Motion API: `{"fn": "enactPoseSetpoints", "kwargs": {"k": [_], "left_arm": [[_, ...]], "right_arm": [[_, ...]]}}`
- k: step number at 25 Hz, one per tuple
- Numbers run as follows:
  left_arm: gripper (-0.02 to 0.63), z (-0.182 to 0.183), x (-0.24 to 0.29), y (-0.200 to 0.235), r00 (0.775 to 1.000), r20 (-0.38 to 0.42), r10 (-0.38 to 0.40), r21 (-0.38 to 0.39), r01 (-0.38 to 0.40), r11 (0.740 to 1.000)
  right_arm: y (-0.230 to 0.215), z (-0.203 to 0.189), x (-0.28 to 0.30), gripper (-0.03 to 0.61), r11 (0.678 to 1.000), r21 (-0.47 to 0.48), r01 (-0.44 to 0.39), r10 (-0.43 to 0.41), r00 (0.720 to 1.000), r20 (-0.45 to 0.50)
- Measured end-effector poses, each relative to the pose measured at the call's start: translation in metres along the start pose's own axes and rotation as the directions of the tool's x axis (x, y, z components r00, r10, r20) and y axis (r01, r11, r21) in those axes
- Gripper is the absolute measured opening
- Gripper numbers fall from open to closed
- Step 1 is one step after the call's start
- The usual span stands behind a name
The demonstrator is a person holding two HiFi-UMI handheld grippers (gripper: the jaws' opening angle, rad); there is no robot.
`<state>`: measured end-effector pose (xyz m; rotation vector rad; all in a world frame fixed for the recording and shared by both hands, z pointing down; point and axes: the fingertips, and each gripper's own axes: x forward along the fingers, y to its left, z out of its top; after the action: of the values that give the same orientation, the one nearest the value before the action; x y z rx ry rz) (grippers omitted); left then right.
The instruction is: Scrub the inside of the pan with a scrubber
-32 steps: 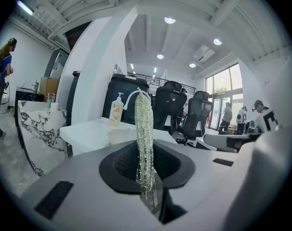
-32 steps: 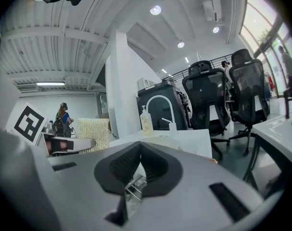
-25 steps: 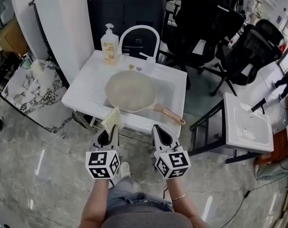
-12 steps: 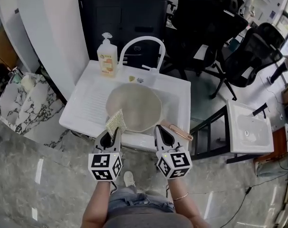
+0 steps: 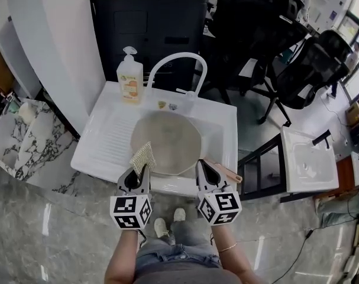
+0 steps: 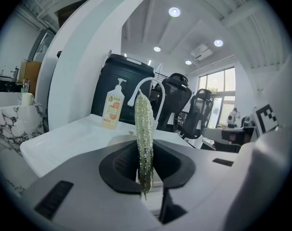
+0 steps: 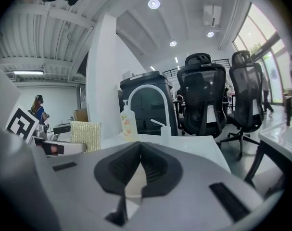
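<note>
The left gripper [image 5: 138, 173] is clamped on a flat, yellow-green, glittery scrubber [image 5: 143, 157], which stands upright, edge-on, between its jaws. From above, the scrubber hangs over the near rim of the white sink [image 5: 102, 141]. Whether it touches the pan I cannot tell. The right gripper [image 5: 204, 169] hovers at the sink's near edge too, further to the right. Its black pads meet at the tips with nothing between them.

The round pan [image 5: 167, 135], beige inside, lies in the sink's basin. Its copper-coloured handle [image 5: 226, 170] runs toward the sink's near right corner, just beside the right gripper.

At the sink's far left corner stands a pump soap bottle with an orange label [image 5: 129, 76]. A white arched faucet [image 5: 170, 59] rises from the far rim. A black cabinet [image 5: 149, 22] stands behind the sink. Black office chairs [image 5: 309, 64] stand off to the sink's right, beyond a second small white basin [image 5: 309, 158].
</note>
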<state>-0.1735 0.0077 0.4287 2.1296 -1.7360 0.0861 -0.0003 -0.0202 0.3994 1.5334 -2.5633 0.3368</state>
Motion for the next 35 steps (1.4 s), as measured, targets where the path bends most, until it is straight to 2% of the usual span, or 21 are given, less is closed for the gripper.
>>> {"fn": "enactPoseSetpoints", "kwargs": {"k": [8,14,18,23,25,27,32,35], "left_arm": [[0.066,0.012,0.035,-0.004,0.999,-0.018,-0.03,0.035,0.031,0.999],[0.066,0.009,0.076,-0.021,0.992,-0.087,-0.086,0.075,0.093,0.993],[0.066,-0.003,0.112,-0.034,0.977,-0.178,-0.117,0.086,0.134,0.987],[0.067,-0.021,0.151,-0.056,0.945,-0.266,-0.192,0.087,0.222,0.971],[0.067,-0.031,0.163,-0.065,0.923,-0.31,-0.227,0.088,0.266,0.96],[0.066,-0.044,0.171,-0.074,0.891,-0.365,-0.269,0.088,0.321,0.943],[0.067,-0.08,0.182,-0.095,0.777,-0.52,-0.355,0.092,0.463,0.881],[0.066,-0.096,0.189,-0.102,0.716,-0.587,-0.378,0.086,0.52,0.85]], "right_arm": [[-0.025,0.009,0.015,0.011,0.999,0.011,0.035,-0.035,0.999,0.015],[-0.055,0.011,0.027,0.011,0.996,0.043,0.072,-0.073,0.997,0.021],[-0.08,0.009,0.037,0.011,0.993,0.054,0.104,-0.105,0.994,0.006],[-0.108,0.004,0.05,0.011,0.988,0.071,0.139,-0.138,0.99,-0.017],[-0.118,0.001,0.054,0.011,0.985,0.078,0.152,-0.15,0.988,-0.029],[-0.127,-0.002,0.057,0.011,0.982,0.086,0.167,-0.164,0.986,-0.037],[-0.146,-0.008,0.064,0.011,0.976,0.105,0.19,-0.185,0.981,-0.057],[-0.154,-0.011,0.071,0.011,0.974,0.113,0.197,-0.191,0.979,-0.068]]}}
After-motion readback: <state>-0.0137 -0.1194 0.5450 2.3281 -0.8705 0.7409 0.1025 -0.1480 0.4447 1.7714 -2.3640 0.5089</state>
